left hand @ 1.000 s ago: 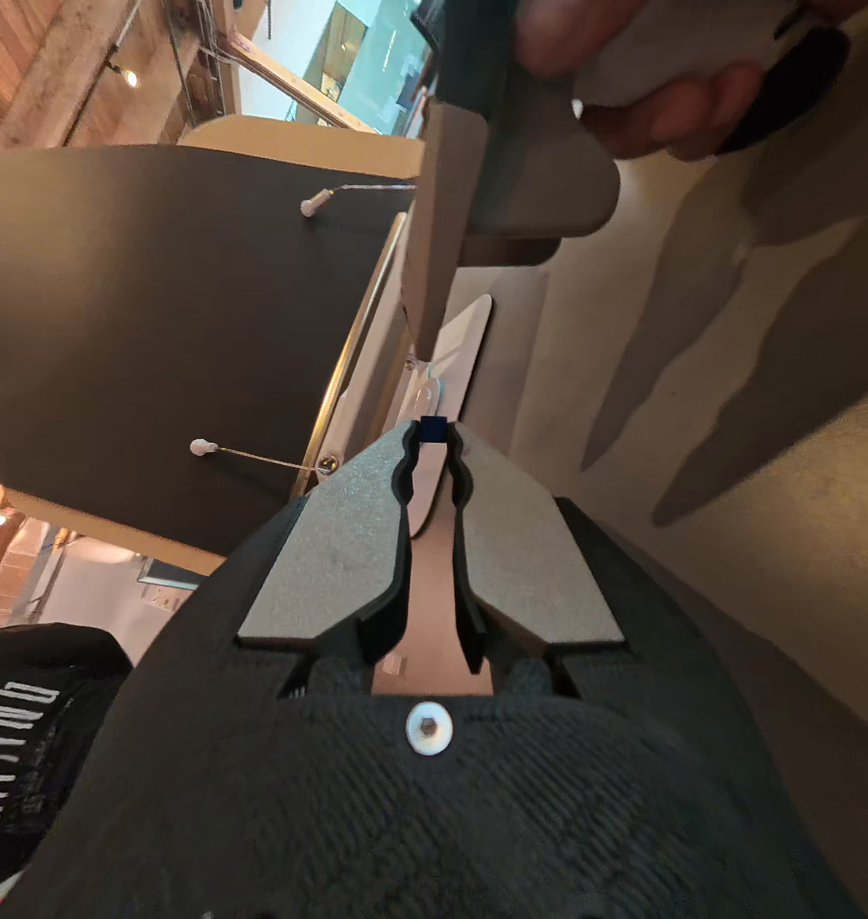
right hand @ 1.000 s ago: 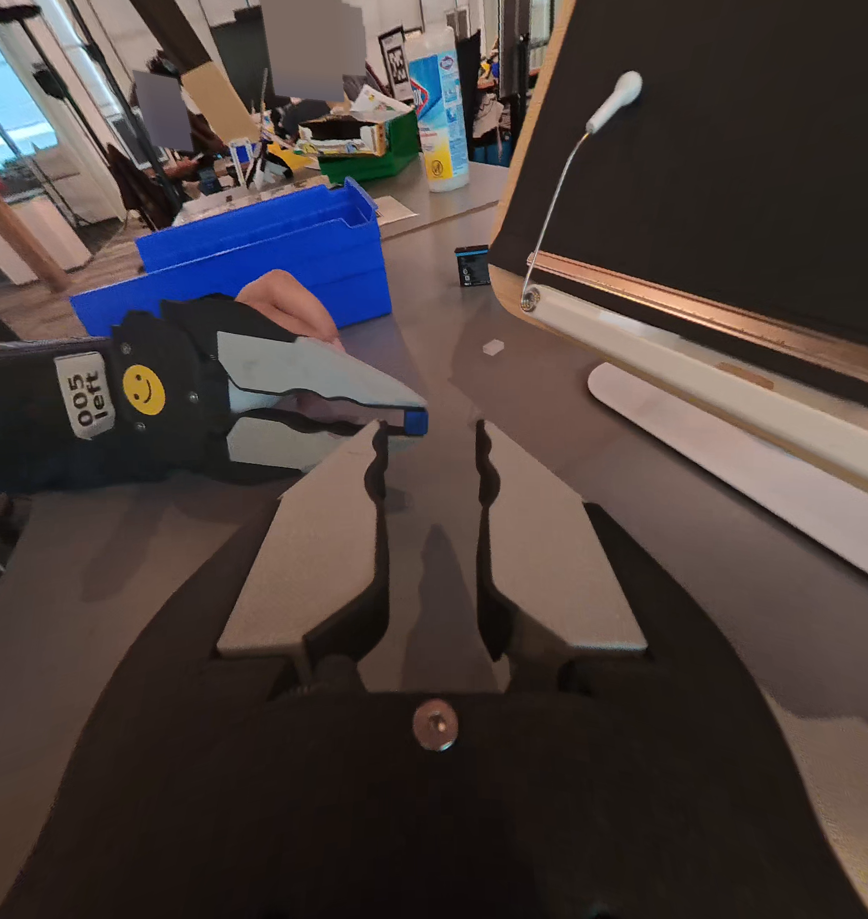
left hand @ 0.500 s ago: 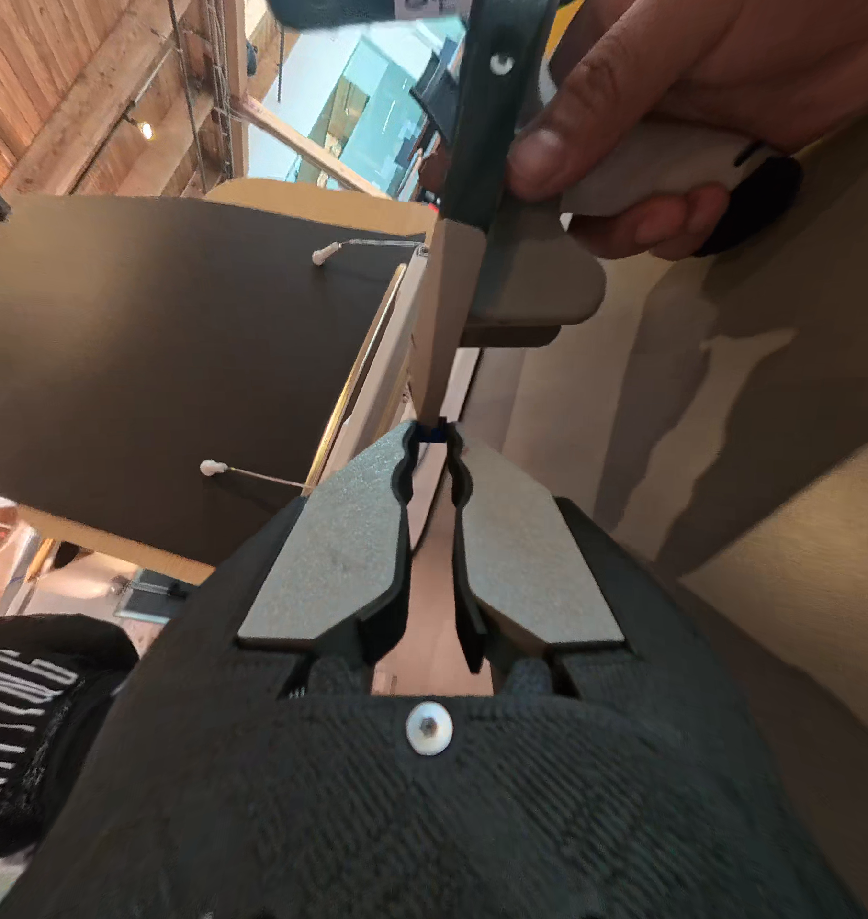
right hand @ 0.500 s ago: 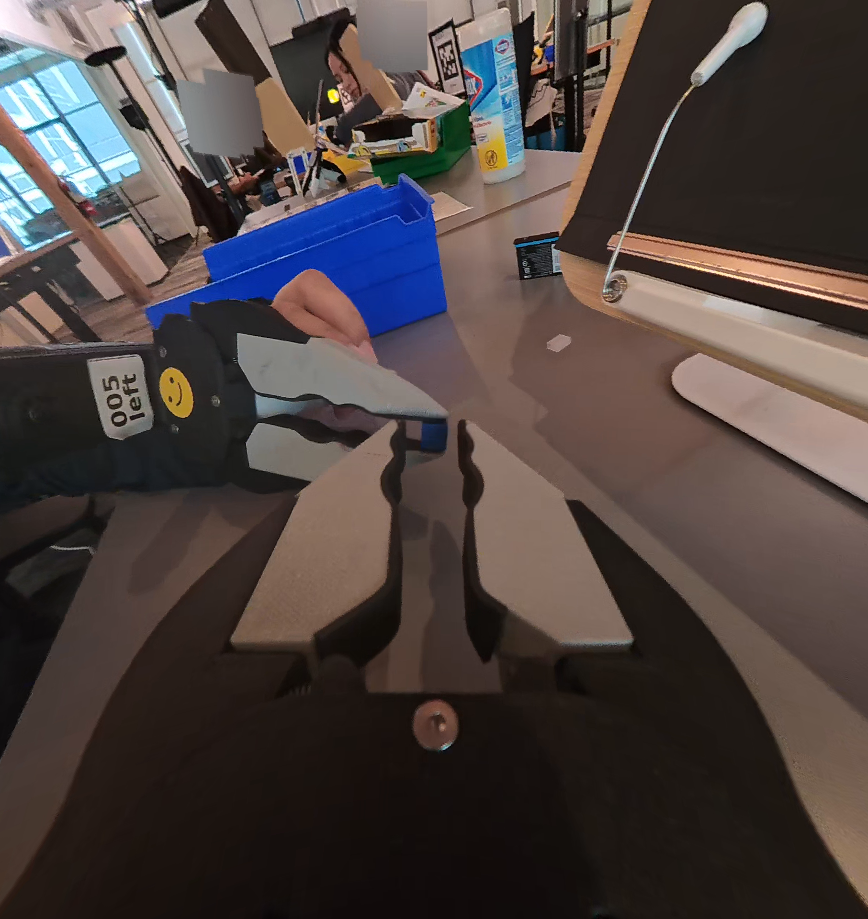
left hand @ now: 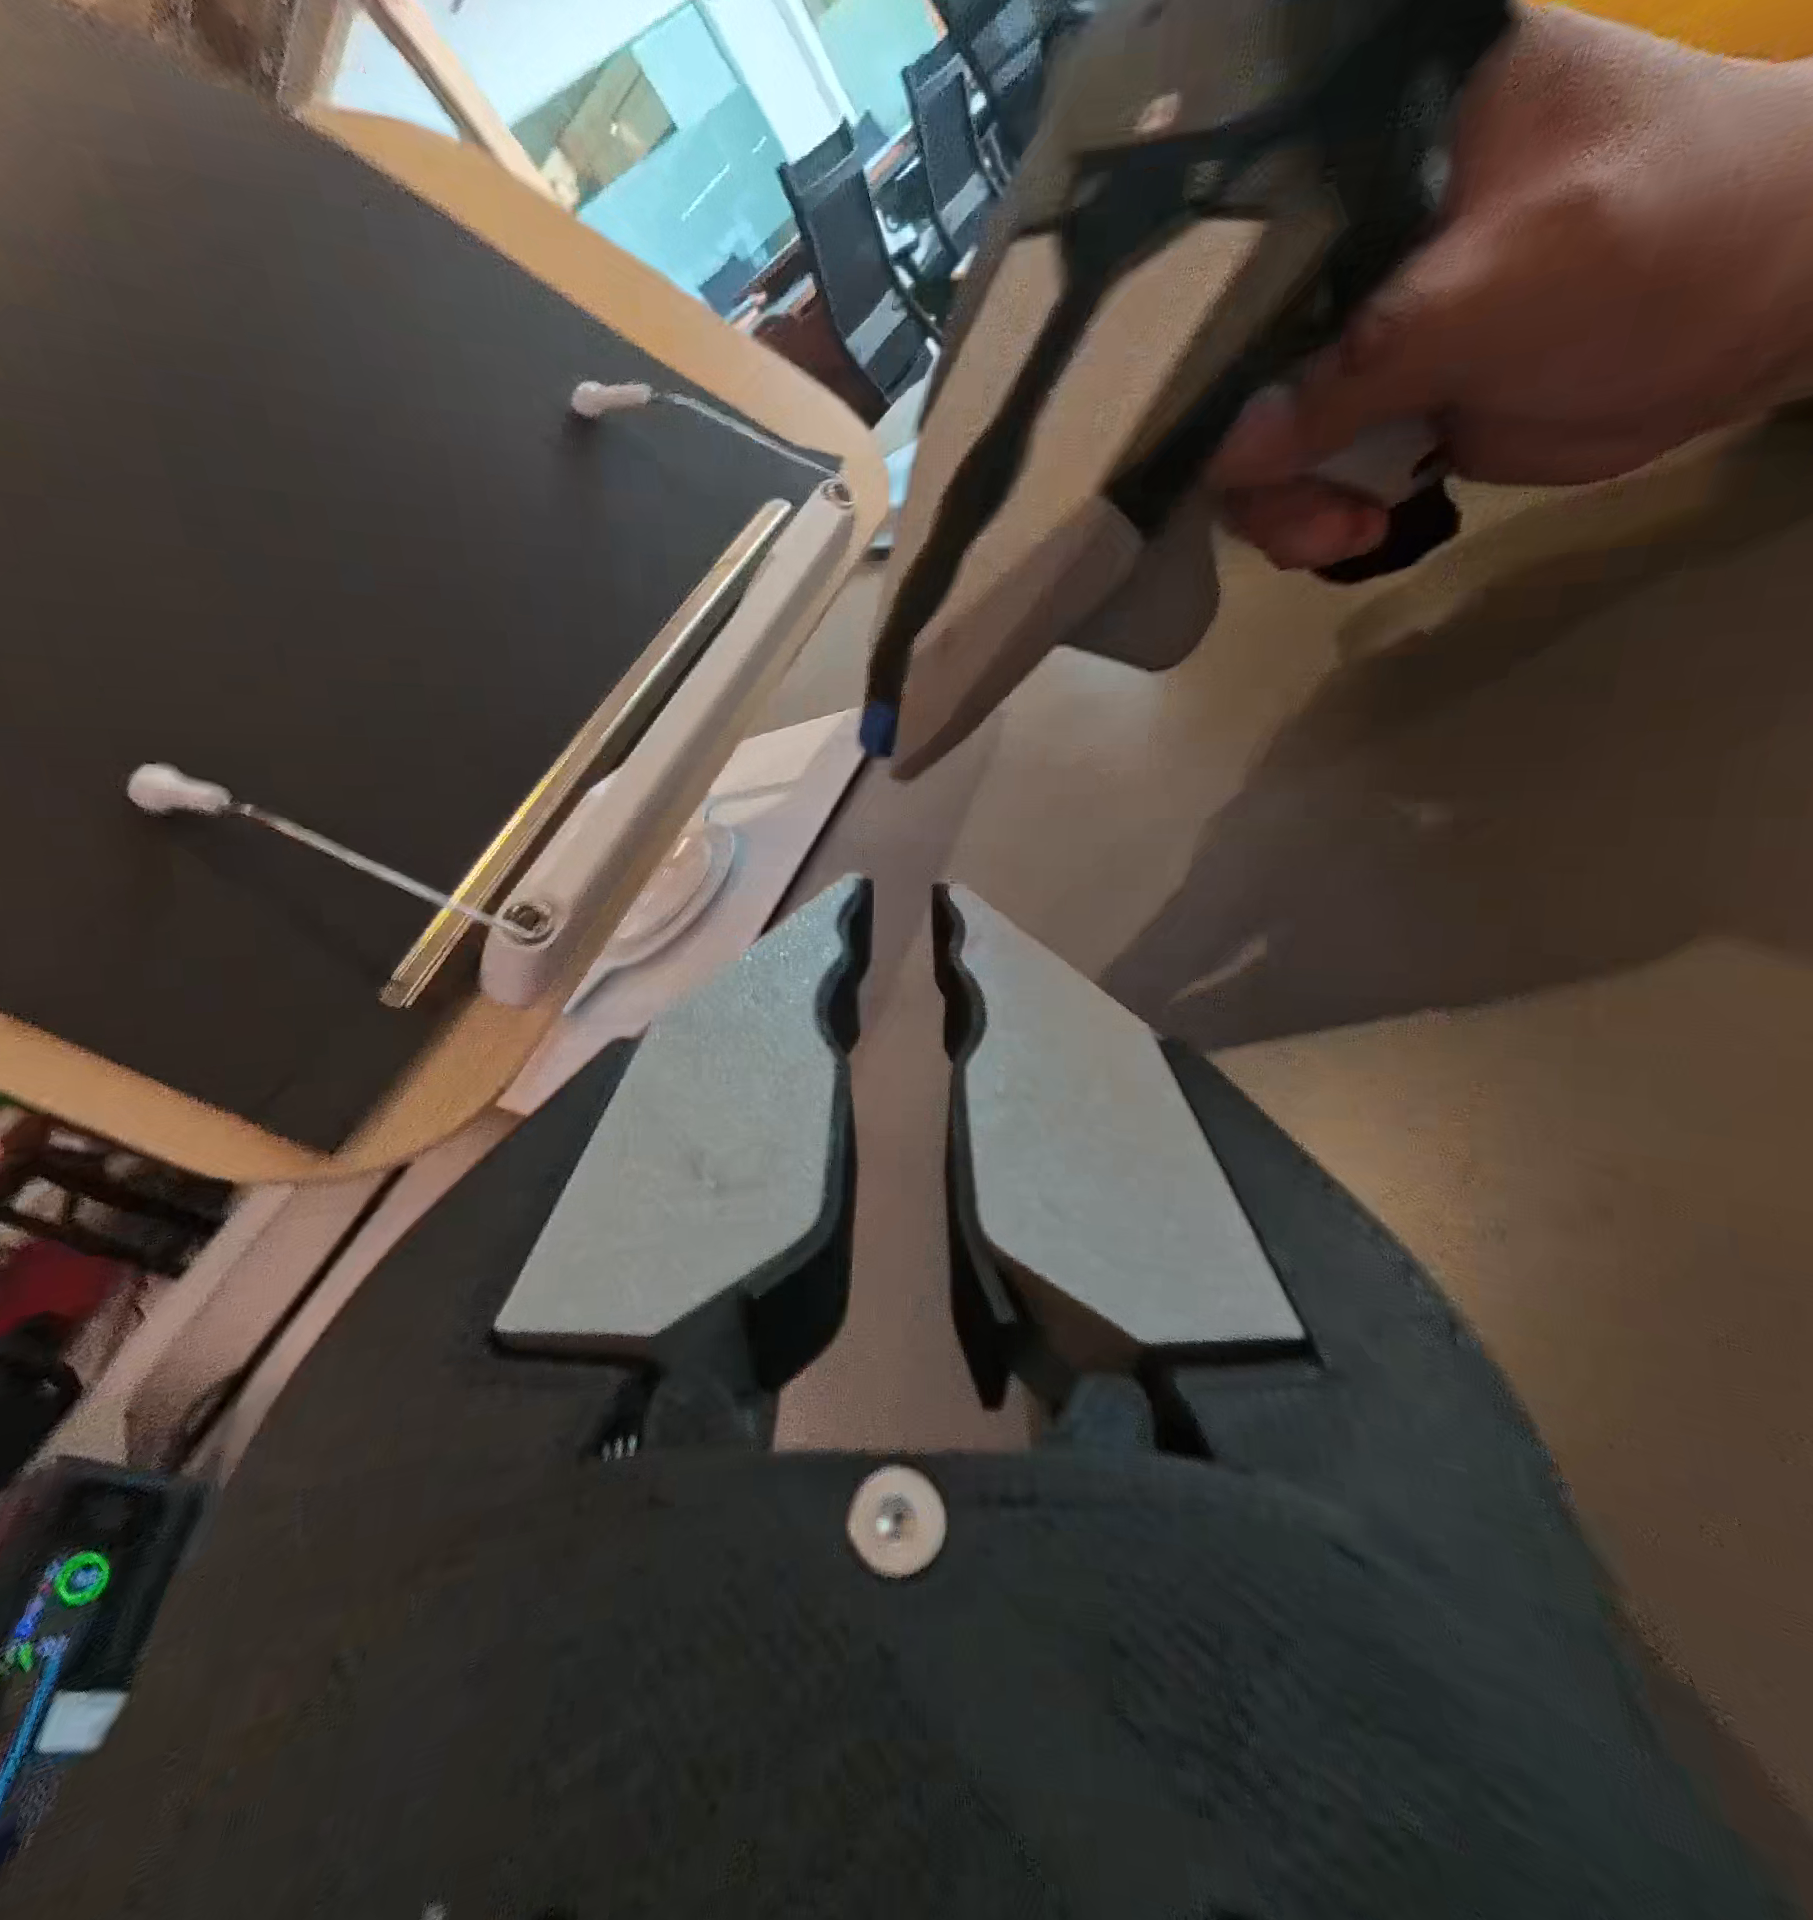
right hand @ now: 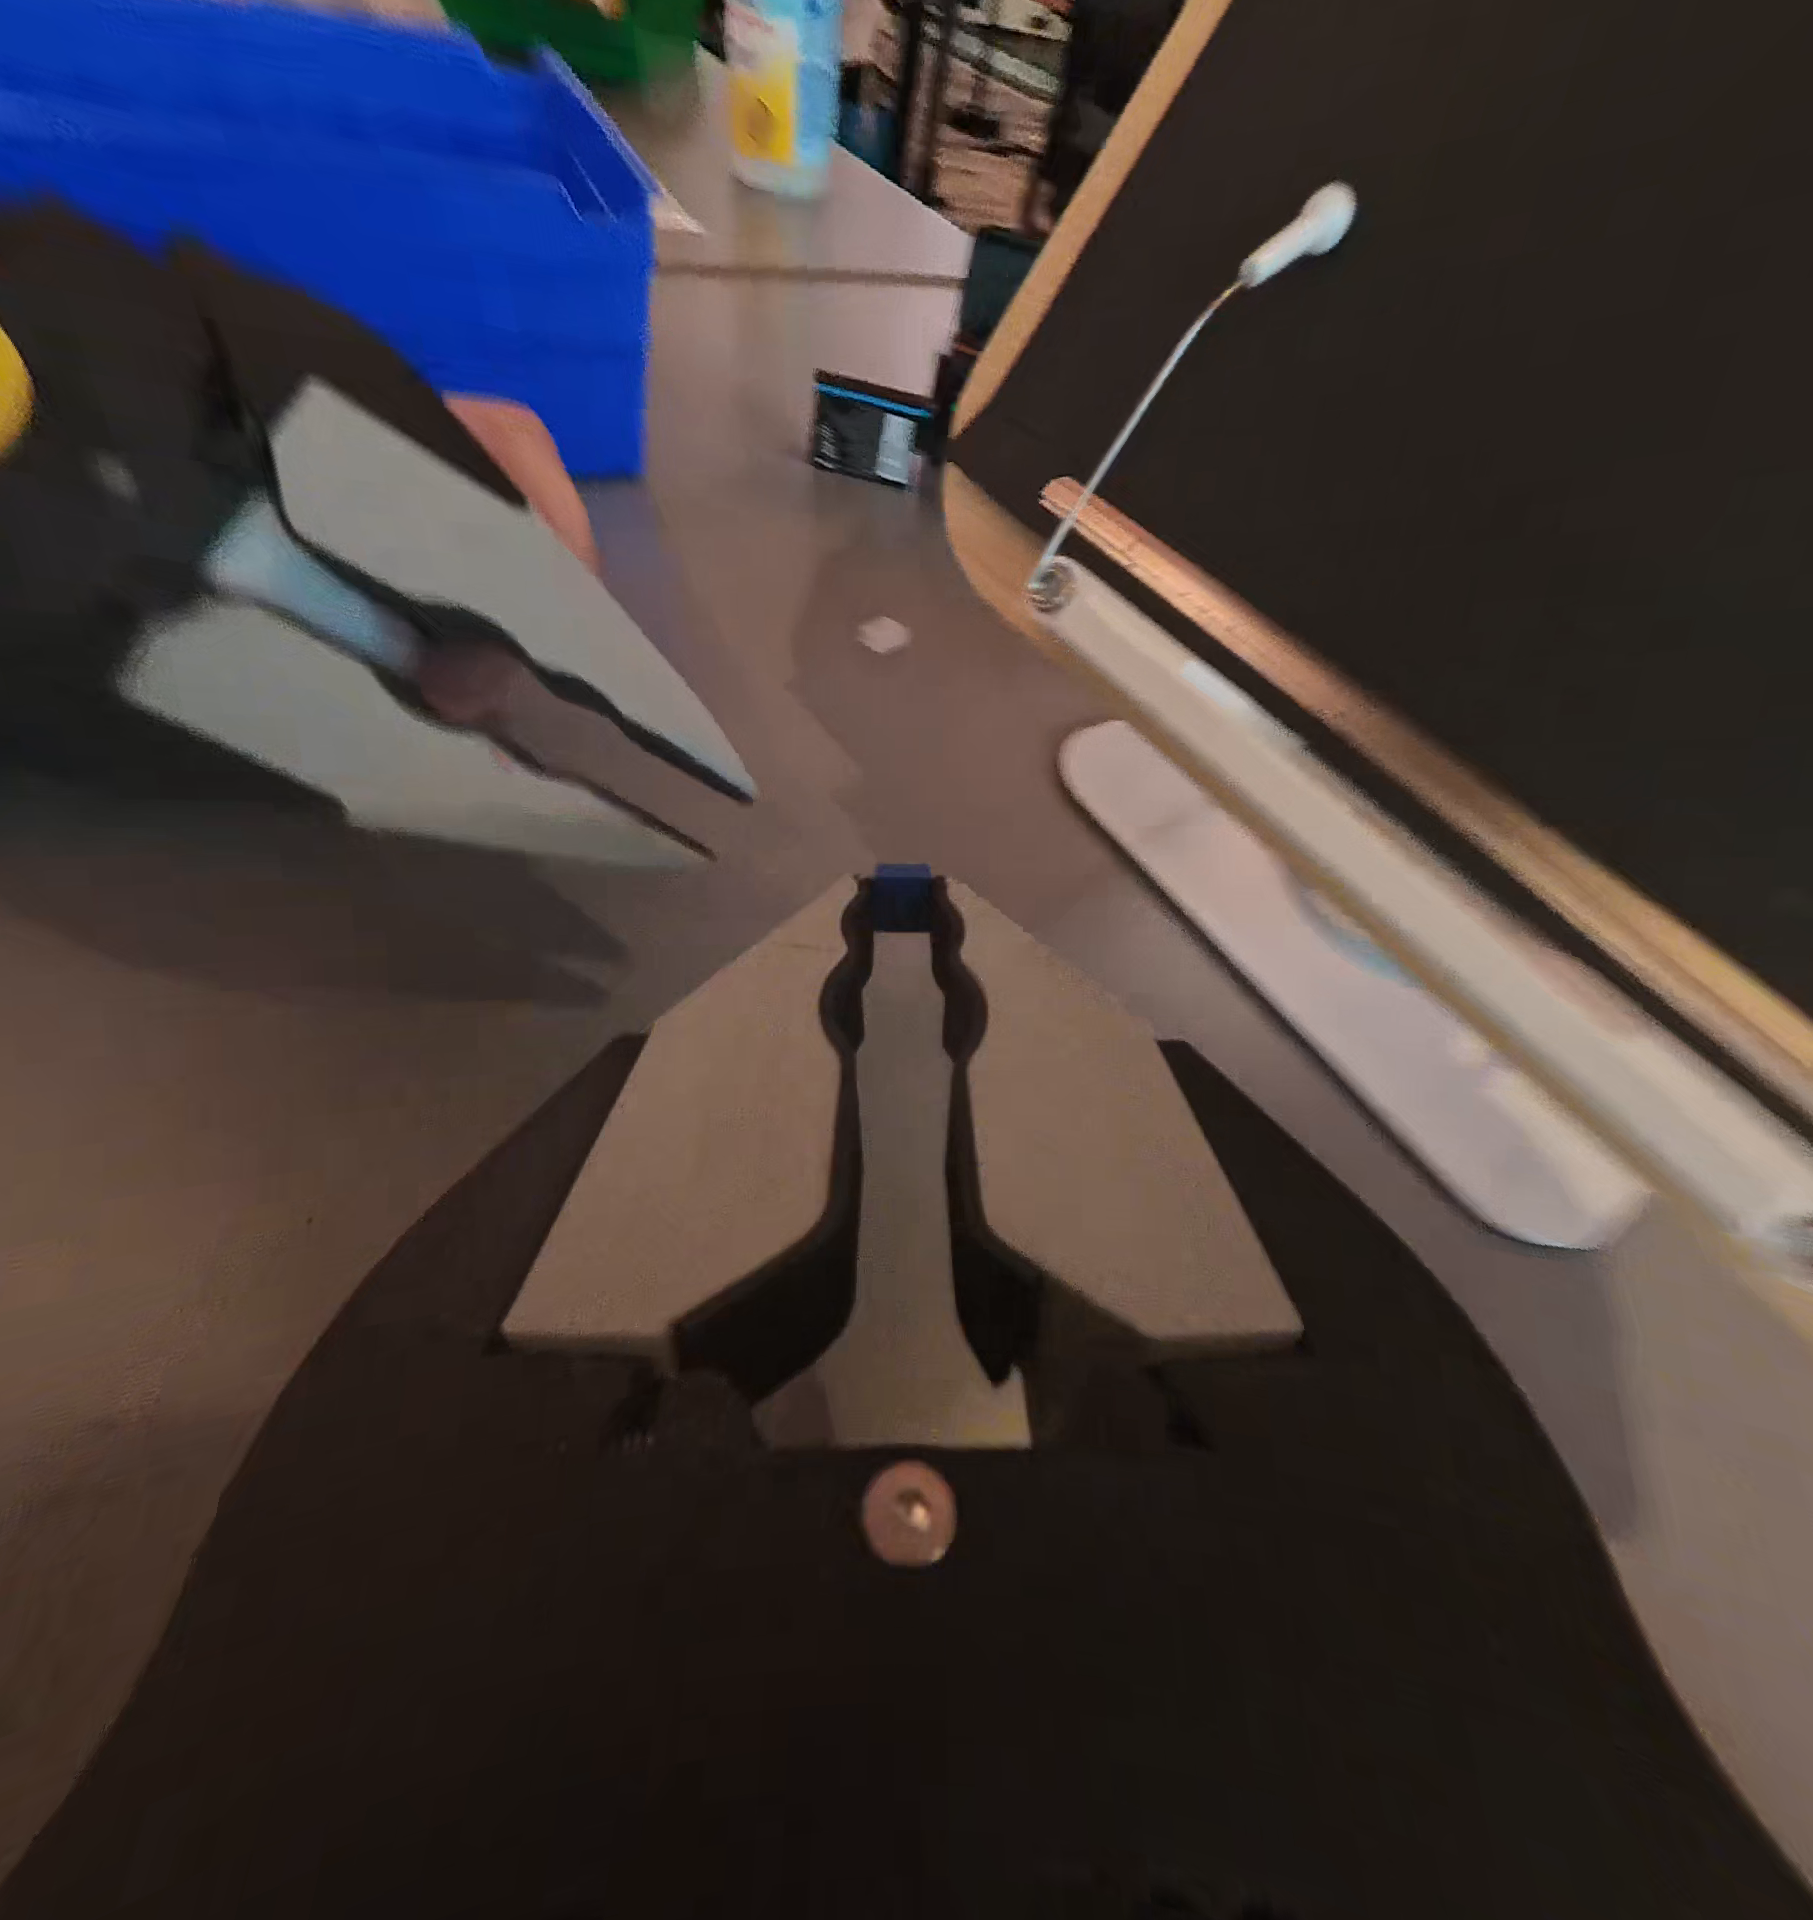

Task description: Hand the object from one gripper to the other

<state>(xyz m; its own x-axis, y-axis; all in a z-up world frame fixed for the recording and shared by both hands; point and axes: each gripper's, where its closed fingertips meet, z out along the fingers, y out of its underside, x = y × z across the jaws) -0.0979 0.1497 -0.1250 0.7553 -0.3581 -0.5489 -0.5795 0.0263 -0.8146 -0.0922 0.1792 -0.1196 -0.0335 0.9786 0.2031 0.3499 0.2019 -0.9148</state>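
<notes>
A small blue cube (right hand: 902, 899) sits pinched between the tips of my right gripper (right hand: 902, 902), held above the grey table. In the left wrist view the same cube (left hand: 877, 726) shows at the tip of the right gripper (left hand: 886, 732), up and ahead of me, with a hand on its handle. My left gripper (left hand: 900, 902) is open and empty, its jaws a small gap apart. In the right wrist view the left gripper (right hand: 725, 821) is at the left, its tips a short way from the cube.
A black board with a wooden rim and a white clamp bar (right hand: 1453, 520) stands at the right; it also shows in the left wrist view (left hand: 310, 582). A blue bin (right hand: 362, 239), a small dark box (right hand: 871, 431) and a bottle (right hand: 782, 94) stand on the grey table (right hand: 206, 1091).
The cube has passed from my left gripper to my right. The left jaws opened and let go; the right jaws shut on it. The two grippers have drawn apart.
</notes>
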